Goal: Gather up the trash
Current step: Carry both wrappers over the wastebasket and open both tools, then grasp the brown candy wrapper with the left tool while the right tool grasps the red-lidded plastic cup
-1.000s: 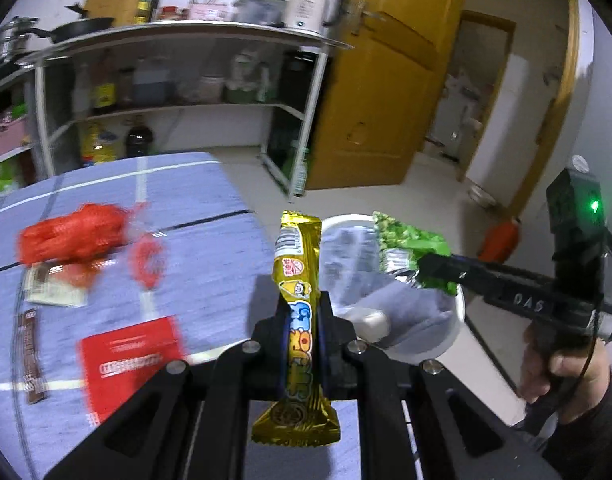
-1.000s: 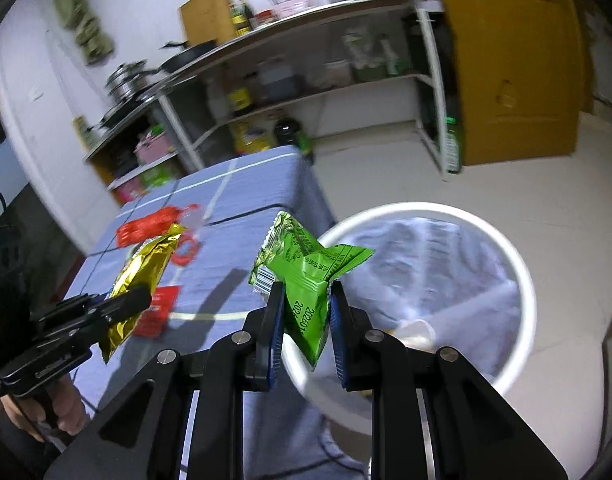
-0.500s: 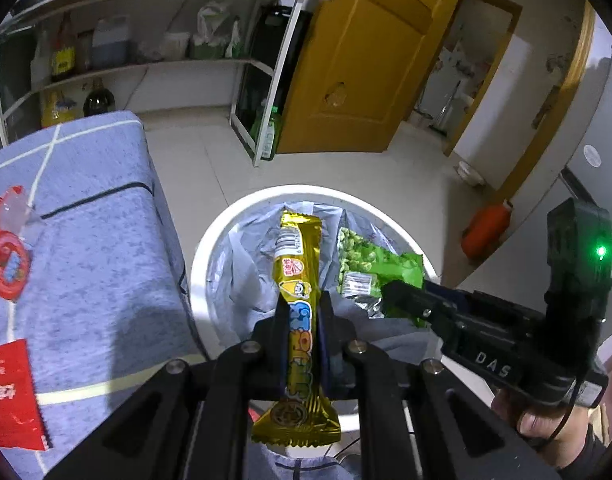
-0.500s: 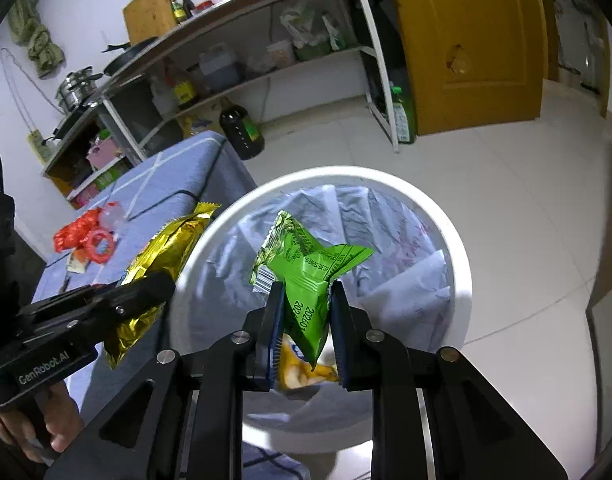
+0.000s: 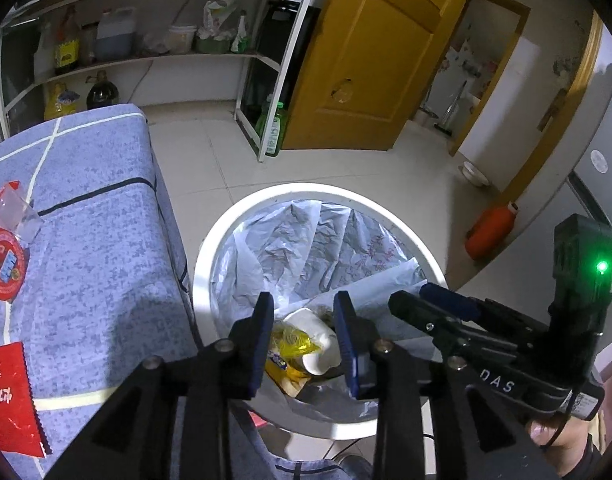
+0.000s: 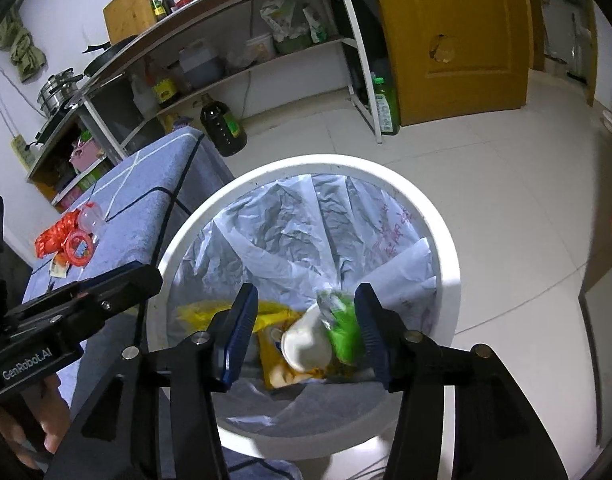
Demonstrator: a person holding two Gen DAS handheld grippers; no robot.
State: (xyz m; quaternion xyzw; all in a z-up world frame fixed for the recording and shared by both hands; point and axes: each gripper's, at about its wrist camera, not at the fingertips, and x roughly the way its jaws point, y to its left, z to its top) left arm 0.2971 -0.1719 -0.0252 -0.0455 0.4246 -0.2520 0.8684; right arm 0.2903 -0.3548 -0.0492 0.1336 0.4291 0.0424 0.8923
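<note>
Two wrappers (image 6: 341, 324) in bin (image 6: 445, 240), three on table (image 5: 106, 240).

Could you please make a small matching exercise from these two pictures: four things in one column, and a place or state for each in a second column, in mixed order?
Things:
1. green snack packet
2. flat red sachet
3. orange plastic bottle
4. left gripper

Places or states:
A. on the floor beside the wall
B. jaws apart, holding nothing
C. on the blue tablecloth
D. inside the white round trash bin, beside a white cup

Pairs: 1-D, 2-C, 3-A, 4-B
</note>
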